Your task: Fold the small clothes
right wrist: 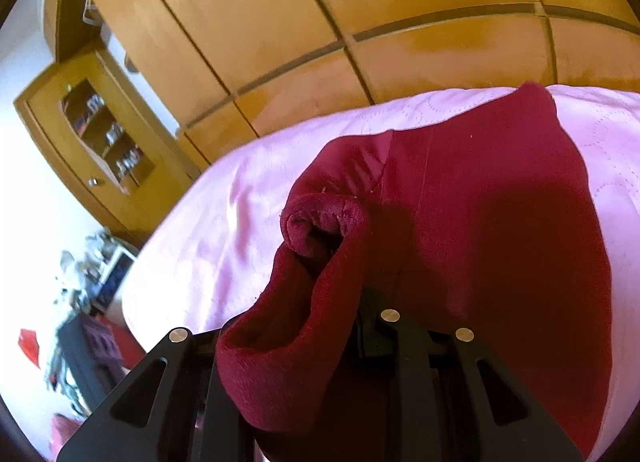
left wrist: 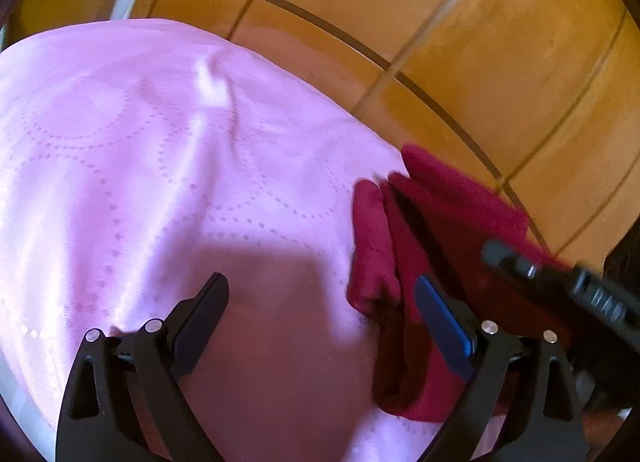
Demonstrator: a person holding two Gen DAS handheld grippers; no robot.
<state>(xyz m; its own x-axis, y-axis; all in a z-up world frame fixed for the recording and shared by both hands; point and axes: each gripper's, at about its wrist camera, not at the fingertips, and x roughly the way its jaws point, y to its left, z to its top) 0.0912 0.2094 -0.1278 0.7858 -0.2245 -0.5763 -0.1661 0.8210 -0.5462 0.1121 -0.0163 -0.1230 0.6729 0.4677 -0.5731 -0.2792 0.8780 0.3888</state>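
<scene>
Surface: a bed covered by a pink quilted bedspread (left wrist: 160, 150) with dotted circle stitching is seen in both views.
Task item: a dark red fleece garment (right wrist: 480, 202) is spread on the bedspread near the edge of the bed that faces the wardrobe; in the left wrist view it is seen lying at the right-hand side of the bedspread (left wrist: 436, 198).
Garment shape: one rolled, tube-like end is lifted toward the right wrist camera, while the rest is laid flat on the bedspread.
Right hand-held gripper (right wrist: 304, 326): its jaws are nearly pressed together, and a fold of the red garment is pinched between them; the fingertips are hidden by the fabric.
Left hand-held gripper (left wrist: 320, 322): its jaws are spread wide, with nothing between them; it is held above the bedspread, and its right finger (left wrist: 440, 326) is seen over the edge of the garment, though contact cannot be told.
Background: a wooden wardrobe (right wrist: 320, 22) with panelled doors is seen beyond the bed, and a small glass-fronted cabinet (right wrist: 104, 134) is seen to the left in the right wrist view.
</scene>
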